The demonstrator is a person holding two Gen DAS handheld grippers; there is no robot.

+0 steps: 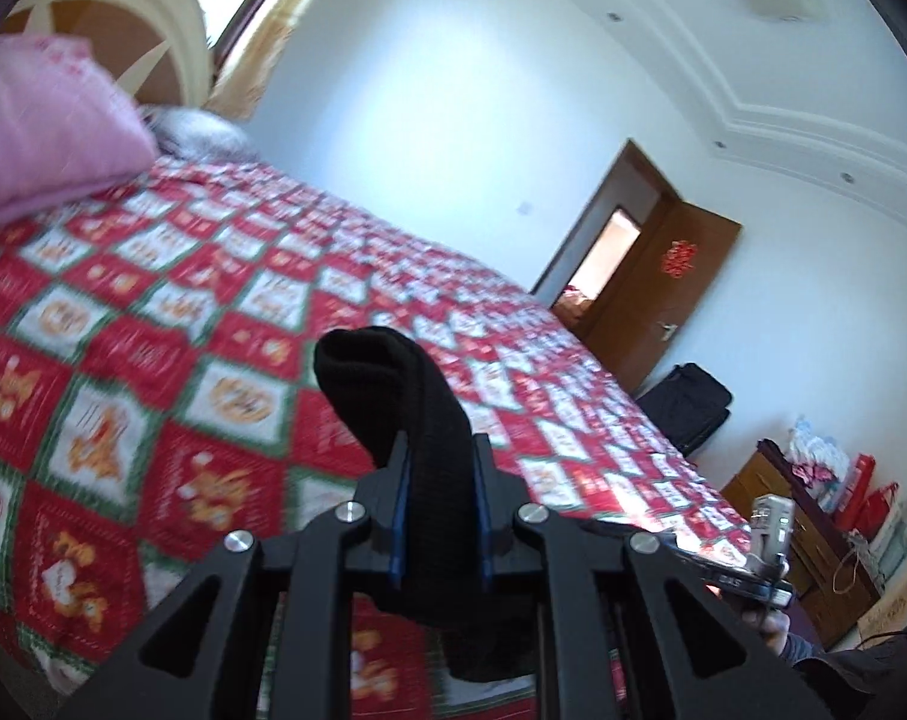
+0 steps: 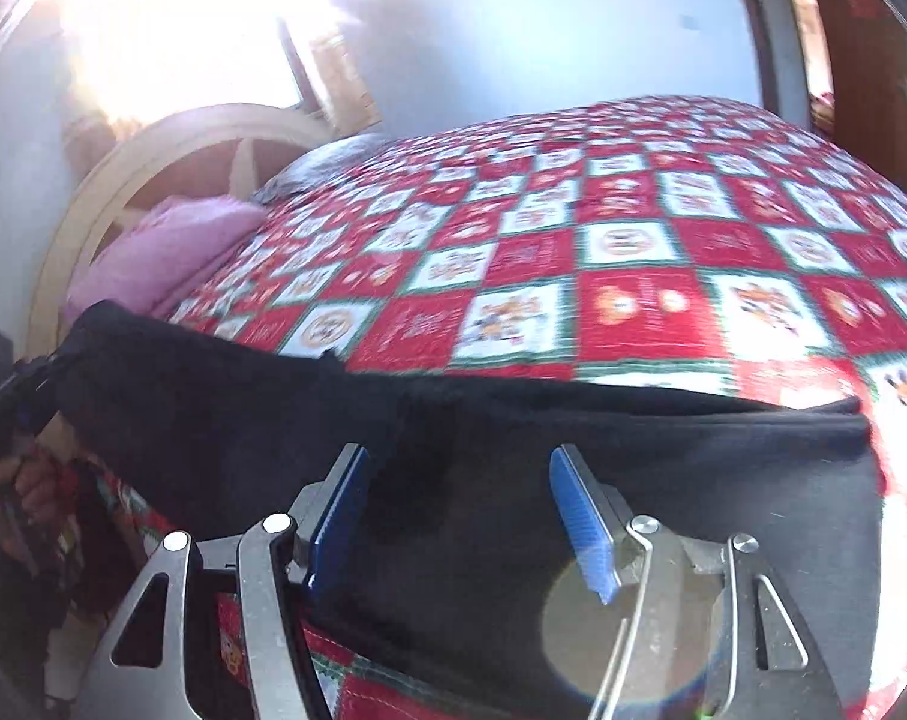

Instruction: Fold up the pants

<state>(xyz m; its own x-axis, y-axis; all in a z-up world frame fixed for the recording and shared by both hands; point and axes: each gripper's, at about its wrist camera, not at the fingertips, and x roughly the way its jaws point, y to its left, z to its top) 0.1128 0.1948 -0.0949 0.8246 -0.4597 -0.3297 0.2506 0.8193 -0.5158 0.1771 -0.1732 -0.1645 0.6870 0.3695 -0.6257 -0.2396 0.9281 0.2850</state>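
While the left gripper point(image 1: 438, 462) is clamping a thick bunch of the black pants point(image 1: 393, 408) between its nearly closed blue pads, the cloth is rising ahead of the fingertips in a rounded hump and hanging down behind them toward the camera. Beyond and below that claw, the red, white and green checked bedspread point(image 1: 171, 324) is stretching away, with a pink pillow point(image 1: 51, 126) lying far off to its upper left against a cream headboard point(image 1: 147, 18). To the claw's right, a brown door point(image 1: 663, 294) is standing ajar, a dark bag point(image 1: 687, 408) is sitting by the wall, and the right gripper point(image 2: 459, 510) is showing at the lower right edge with part of a hand under it. In the right wrist view, the right claw's jaws are standing well apart, and the pants point(image 2: 633, 480) are spreading wide beneath and in front of both blue pads point(image 2: 579, 516); the pads are not pressing on the cloth, and whether the fabric is touching either one is not clear. From that claw the black cloth is stretching left toward the left gripper point(image 2: 24, 396), gripped by a hand point(image 2: 27, 486) at the left edge. Ahead of the right claw, the bedspread point(image 2: 633, 252) is filling the view, blurred.
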